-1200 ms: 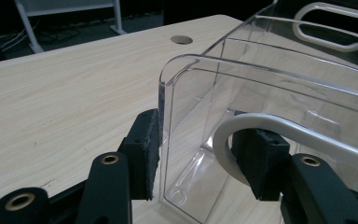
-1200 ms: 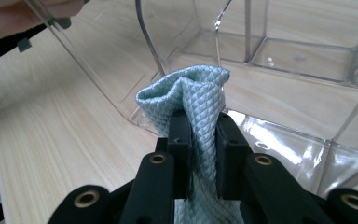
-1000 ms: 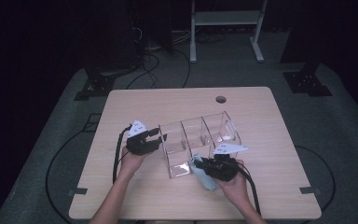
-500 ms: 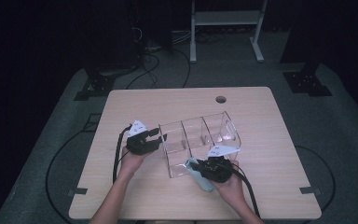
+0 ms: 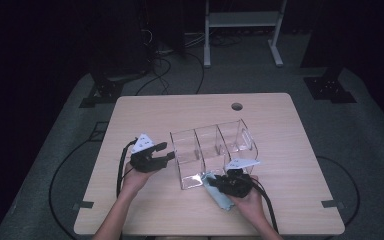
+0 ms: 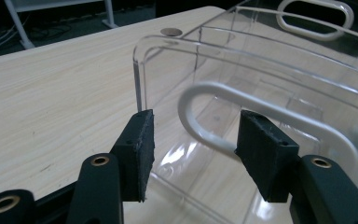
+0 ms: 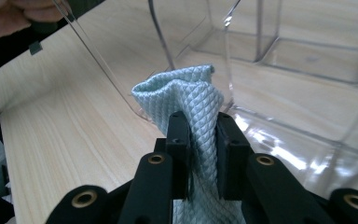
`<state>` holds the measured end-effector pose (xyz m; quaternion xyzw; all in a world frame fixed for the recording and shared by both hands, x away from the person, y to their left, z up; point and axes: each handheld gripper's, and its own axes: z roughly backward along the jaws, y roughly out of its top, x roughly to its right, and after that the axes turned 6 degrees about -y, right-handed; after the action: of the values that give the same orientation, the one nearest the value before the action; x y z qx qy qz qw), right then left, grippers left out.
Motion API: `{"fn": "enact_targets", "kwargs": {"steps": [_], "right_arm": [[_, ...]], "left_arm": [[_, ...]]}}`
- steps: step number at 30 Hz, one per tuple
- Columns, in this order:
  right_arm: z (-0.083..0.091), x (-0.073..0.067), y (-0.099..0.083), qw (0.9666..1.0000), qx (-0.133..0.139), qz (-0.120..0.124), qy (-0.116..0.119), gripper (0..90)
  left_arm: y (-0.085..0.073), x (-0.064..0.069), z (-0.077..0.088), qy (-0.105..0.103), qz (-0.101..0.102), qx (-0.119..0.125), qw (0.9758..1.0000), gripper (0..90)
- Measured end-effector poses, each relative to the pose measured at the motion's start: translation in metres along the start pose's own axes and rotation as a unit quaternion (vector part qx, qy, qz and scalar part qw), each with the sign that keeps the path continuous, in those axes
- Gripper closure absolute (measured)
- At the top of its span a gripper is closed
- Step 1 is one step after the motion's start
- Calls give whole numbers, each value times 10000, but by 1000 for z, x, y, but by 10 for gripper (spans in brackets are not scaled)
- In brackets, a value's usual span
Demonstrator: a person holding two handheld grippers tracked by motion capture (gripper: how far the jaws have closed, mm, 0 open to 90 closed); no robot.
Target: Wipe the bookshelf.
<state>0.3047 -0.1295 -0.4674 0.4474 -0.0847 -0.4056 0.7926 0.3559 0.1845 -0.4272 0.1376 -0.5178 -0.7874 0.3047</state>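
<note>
A clear three-compartment organizer stands mid-table. My left gripper is at its left end. In the left gripper view the jaws straddle the end wall's white handle loop. They have just been opening, and the left pad stands clear of the plastic. My right gripper is at the organizer's near edge, shut on a light blue waffle-weave cloth. In the right gripper view the cloth bunches up from between the pads, against the clear wall.
The wooden table has a round cable hole near its far edge. Each gripper trails a black cable toward the table's near edge. A white-framed stand and loose cables are on the dark floor beyond.
My right hand has sunk slightly with the cloth at the organizer's near edge. The left hand stays at the left end.
</note>
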Motion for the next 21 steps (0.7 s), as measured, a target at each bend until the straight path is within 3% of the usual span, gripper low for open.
{"fn": "enact_targets", "kwargs": {"steps": [12, 16, 21], "right_arm": [[50, 18, 2, 9985, 454, -126, -270, 772], [73, 29, 7, 9957, 716, -217, -544, 771], [74, 37, 16, 9953, 749, -296, -538, 767]], "left_arm": [[-13, 28, 24, -277, -196, -61, 9994, 414], [-18, 39, 32, -407, -302, -131, 9986, 386], [-18, 44, 30, -491, -324, -122, 9982, 345]]}}
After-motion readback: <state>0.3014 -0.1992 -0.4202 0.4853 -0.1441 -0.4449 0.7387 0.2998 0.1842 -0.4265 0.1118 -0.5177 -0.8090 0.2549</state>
